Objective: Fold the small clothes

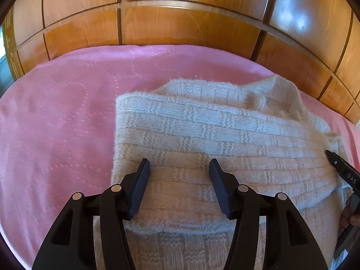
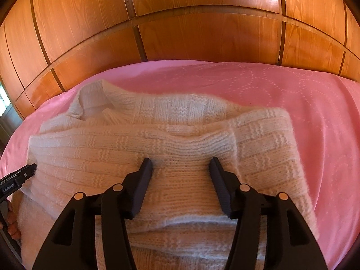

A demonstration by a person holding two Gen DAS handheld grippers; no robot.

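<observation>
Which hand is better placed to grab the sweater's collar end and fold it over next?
Probably the left gripper: it hangs open over the sweater on the collar side. The right gripper, also open, sits at the opposite end.

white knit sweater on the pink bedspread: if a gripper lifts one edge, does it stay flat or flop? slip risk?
The white knit sweater probably flops: its folded layers already sag and bunch near the collar. The thick, fuzzy knit likely grips the pads rather than slipping. Pushed, it would probably wrinkle or drag the pink bedspread, not slide cleanly. Both the left gripper and right gripper stand open above it.
</observation>
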